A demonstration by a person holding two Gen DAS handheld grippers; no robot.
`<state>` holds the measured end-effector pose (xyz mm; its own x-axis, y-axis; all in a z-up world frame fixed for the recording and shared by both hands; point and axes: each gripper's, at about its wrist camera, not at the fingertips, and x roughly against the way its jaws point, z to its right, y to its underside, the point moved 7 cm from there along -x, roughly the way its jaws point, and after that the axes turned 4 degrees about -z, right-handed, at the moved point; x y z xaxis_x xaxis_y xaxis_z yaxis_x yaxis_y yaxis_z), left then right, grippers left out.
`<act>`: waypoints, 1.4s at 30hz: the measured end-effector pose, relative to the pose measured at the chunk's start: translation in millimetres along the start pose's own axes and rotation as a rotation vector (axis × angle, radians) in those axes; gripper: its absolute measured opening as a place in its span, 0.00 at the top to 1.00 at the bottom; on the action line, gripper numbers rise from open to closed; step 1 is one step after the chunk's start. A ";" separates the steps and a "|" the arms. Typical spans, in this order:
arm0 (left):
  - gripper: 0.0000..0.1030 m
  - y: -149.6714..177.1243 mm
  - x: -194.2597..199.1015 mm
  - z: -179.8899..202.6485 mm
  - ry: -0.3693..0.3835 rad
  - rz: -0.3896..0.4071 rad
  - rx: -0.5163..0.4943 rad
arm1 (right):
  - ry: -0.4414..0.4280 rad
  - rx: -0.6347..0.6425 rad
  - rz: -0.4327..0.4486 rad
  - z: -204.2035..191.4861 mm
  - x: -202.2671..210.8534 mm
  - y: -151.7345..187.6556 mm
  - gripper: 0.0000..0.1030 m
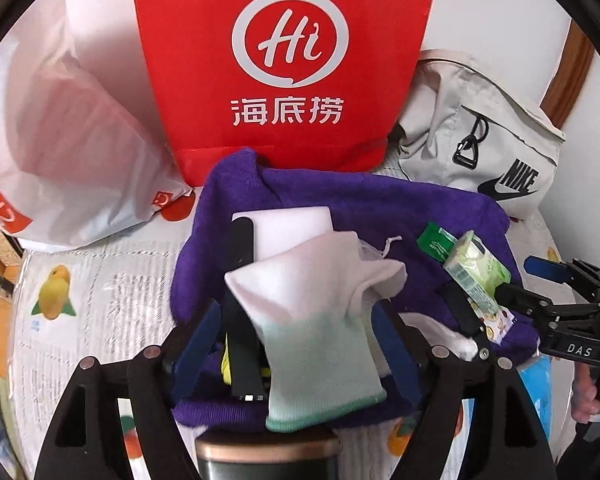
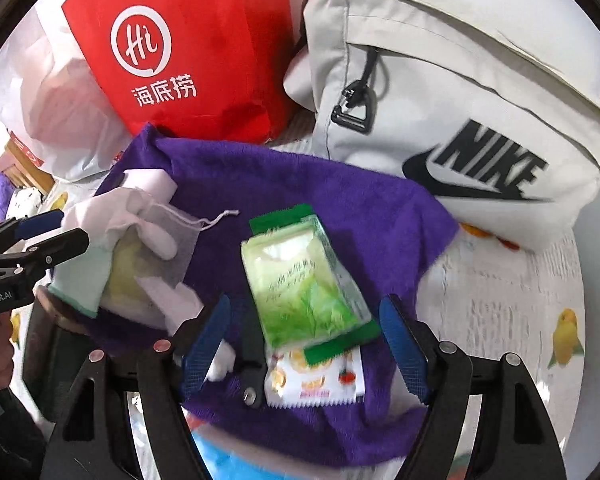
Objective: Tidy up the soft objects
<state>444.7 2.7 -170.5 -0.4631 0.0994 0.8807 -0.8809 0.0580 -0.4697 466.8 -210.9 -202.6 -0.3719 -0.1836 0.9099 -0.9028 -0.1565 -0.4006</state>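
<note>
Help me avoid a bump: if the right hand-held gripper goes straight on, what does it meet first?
The right hand-held gripper is open around the green tissue packet, so it would most likely meet that first, lying on the purple towel. Depth is unclear.

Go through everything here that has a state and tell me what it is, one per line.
Left gripper: fingers spread, glove between them, grip unclear.
Right gripper: open, around the tissue pack.
White glove: draped, cuff toward the camera.
Green tissue pack: sealed, lying on the towel.
Snack packet: sealed, partly under the tissue pack.
Purple towel: spread out, rumpled.
Red bag: standing upright.
Grey backpack: zipped shut.
</note>
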 end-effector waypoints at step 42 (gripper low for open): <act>0.03 221.3 233.4 44.3 -0.093 0.253 0.016 | 0.086 -0.072 0.295 -85.0 230.6 240.2 0.10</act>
<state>137.3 -5.3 -66.2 -0.6751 0.0167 0.7375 -0.7370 0.0275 -0.6753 145.8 -208.3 -79.9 -0.6339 -0.1274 0.7629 -0.7653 -0.0392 -0.6425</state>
